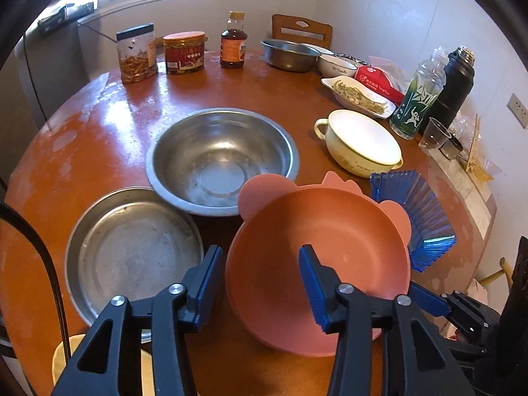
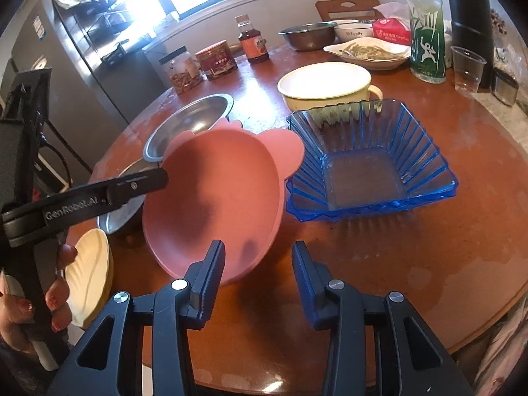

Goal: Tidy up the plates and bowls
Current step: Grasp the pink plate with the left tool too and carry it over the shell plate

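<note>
Straddling the near rim of the pink bowl (image 1: 316,264), the left gripper (image 1: 260,280) is sitting with its fingers wide, one outside the wall and one inside, not yet closing. The bowl looks tilted up off the table (image 1: 99,105), its far edge overlapping the steel bowl (image 1: 222,158); whether it is resting on something I cannot tell. The right gripper (image 2: 259,274) is hovering just beside the pink bowl, fingers wide too, gripping nothing. Judging by the spread, sorting is barely starting: the steel plate (image 1: 132,250), blue dish (image 2: 369,161), cream pot (image 2: 325,82) and a cream plate (image 2: 90,270) at the table edge are all lying separate, nothing stacked. A second steel bowl (image 1: 290,54) and white bowl (image 1: 336,64) are sitting at the far side, also ungrouped. Nearly everything is remaining to do.
</note>
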### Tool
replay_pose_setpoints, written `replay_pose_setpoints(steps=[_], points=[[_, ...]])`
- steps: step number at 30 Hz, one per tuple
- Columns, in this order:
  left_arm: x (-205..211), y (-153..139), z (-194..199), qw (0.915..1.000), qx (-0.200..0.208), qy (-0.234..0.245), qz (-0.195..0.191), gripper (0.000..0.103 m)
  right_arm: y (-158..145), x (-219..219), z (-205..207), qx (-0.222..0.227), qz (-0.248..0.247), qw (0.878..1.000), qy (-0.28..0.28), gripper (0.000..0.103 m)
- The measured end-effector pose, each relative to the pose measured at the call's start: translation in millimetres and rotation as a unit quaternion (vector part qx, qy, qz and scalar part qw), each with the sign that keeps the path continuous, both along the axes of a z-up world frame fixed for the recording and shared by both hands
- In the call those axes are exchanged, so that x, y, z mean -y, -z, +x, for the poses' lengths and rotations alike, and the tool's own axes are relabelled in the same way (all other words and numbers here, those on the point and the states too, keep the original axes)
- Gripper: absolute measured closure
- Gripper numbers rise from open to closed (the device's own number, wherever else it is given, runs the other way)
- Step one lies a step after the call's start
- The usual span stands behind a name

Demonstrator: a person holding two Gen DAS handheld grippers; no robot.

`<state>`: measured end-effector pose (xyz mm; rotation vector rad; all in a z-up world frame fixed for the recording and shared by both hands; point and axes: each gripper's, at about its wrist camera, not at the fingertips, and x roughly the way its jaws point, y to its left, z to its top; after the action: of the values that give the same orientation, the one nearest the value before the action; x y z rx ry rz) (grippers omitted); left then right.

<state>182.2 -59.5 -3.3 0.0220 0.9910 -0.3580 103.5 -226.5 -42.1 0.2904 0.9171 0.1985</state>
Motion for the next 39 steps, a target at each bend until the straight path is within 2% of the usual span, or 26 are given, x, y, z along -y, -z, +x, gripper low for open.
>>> replay_pose_setpoints(steps=[10, 18, 24, 26, 31, 39], points=[[1, 2, 8, 0.9997, 0.003, 0.019, -0.014, 0.055, 8, 0, 11, -0.003, 0.004, 1.0, 0.003, 0.082], [-5, 6, 18, 0.9996, -0.003, 0.02, -0.019, 0.055, 11, -1, 16, -0.006, 0.003, 1.0, -0.001, 0.086], [-2, 17, 24, 0.9994, -0.023, 0.02, -0.019, 0.055, 12, -1, 17, -0.007, 0.003, 1.0, -0.002, 0.086], [-1, 19, 24, 0.9992, -0.024, 0.022, -0.022, 0.06, 12, -1, 17, -0.007, 0.002, 1.0, -0.002, 0.086], [1, 19, 22, 0.9996, -0.016, 0.021, 0.002, 0.075, 12, -1, 18, -0.007, -0.001, 1.0, 0.001, 0.086], [-2, 14, 8, 0.9996, -0.004, 0.02, 0.019, 0.078, 9, -2, 16, -0.007, -0.004, 1.0, 0.003, 0.086]])
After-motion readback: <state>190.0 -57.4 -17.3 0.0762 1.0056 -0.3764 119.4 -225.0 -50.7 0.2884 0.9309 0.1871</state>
